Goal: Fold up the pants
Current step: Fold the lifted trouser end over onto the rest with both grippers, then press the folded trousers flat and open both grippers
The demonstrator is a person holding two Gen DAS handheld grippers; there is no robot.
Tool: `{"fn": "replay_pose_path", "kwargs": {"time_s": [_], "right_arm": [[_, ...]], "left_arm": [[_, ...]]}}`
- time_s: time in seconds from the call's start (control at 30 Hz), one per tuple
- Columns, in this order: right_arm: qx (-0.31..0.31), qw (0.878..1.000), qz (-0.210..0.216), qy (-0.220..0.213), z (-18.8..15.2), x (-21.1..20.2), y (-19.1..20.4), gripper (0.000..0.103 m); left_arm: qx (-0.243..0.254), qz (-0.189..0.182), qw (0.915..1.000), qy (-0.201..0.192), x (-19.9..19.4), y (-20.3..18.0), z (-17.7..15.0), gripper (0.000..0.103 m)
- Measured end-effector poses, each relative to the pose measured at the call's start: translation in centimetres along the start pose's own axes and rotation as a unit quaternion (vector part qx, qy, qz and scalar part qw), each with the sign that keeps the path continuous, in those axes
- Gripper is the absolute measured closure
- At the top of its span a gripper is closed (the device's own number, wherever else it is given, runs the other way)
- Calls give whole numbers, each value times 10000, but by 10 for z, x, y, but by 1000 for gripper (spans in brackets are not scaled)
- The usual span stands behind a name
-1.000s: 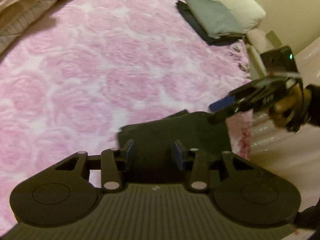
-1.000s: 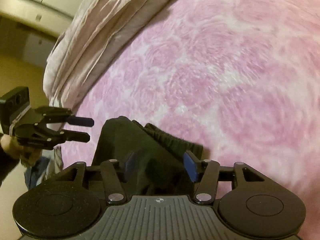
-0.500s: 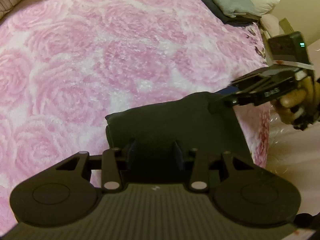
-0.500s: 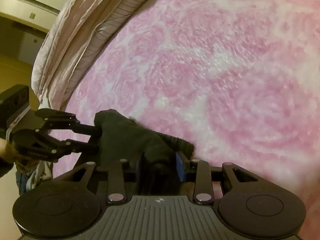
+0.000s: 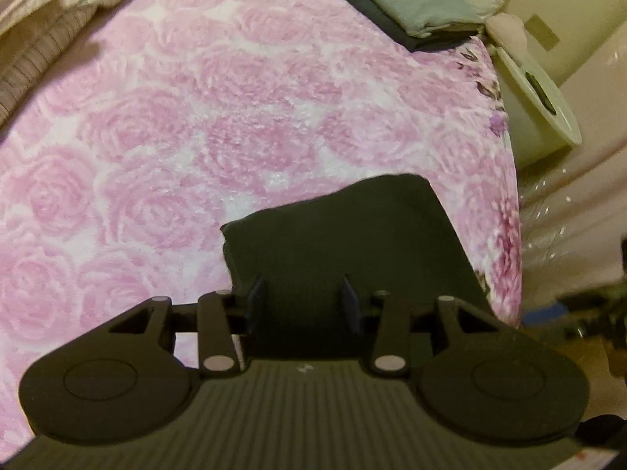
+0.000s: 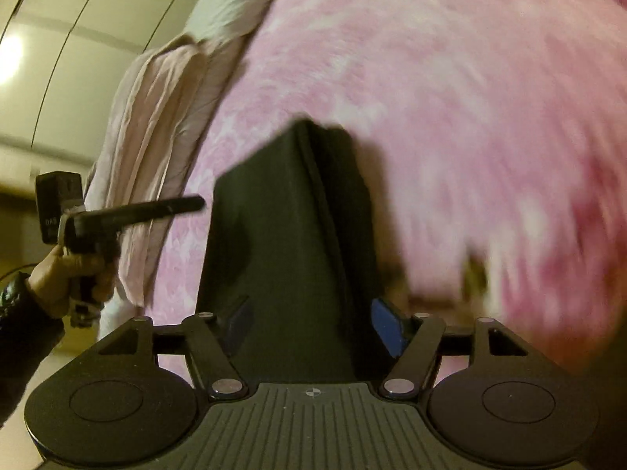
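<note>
Both tools have released: left tool (image 5: pixel 302 305) and right tool (image 6: pixel 313 325) now stand apart. The pants (image 5: pixel 345 235) lie folded at the bed (image 5: pixel 196 117) edge, apparently finished.

Black pants (image 5: pixel 345 235) sit on a pink-and-white rose-patterned blanket (image 5: pixel 196 125). At one o'clock, a grey folded cloth (image 5: pixel 415 0) tops a dark one (black or navy, hard to say).

Dim warm indoor light, yellowish cast. Bright lamp glare (image 6: pixel 9 56) sat at upper left of right wrist view. Right view had heavy motion blur over the pink bedspread (image 6: pixel 470 125); left view was sharper. Fisheye bent the edges, corners vignetted.
</note>
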State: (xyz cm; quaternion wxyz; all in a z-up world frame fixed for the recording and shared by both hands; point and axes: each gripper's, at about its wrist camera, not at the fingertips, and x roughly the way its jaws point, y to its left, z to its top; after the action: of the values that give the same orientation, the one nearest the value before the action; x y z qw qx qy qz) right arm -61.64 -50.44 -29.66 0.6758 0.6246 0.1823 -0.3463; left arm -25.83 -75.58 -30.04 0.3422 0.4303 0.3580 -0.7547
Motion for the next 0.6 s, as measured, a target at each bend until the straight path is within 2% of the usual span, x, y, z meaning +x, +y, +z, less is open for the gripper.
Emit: {"fn": "replay_pose_path", "kwargs": {"time_s": [0.13, 0.27, 0.33, 0.37, 0.47, 0.53, 0.6], "right_arm": [[584, 9978, -19, -319, -76, -13, -16, 37], [1155, 9917, 124, -542, -136, 11, -35, 30], [1331, 9877, 210, -794, -147, 27, -41, 30], [1458, 9832, 296, -1056, -150, 34, -44, 30], [1949, 9648, 435, -1713, -152, 41, -55, 31], [1976, 9605, 459, -1906, -148, 38, -55, 54], [1994, 9612, 416, -1858, -137, 31, -55, 71]], "left_arm": [[318, 63, 9995, -26, -7, -9, -19, 66], [642, 126, 9979, 16, -7, -17, -38, 64], [764, 147, 9970, 41, -4, -21, -46, 64], [829, 135, 9964, 54, -2, -23, -49, 64], [895, 52, 9959, 95, 1, -29, -56, 64], [970, -9, 9952, 146, 4, -35, -58, 64], [1157, -29, 9931, 178, 4, -44, -60, 64]]}}
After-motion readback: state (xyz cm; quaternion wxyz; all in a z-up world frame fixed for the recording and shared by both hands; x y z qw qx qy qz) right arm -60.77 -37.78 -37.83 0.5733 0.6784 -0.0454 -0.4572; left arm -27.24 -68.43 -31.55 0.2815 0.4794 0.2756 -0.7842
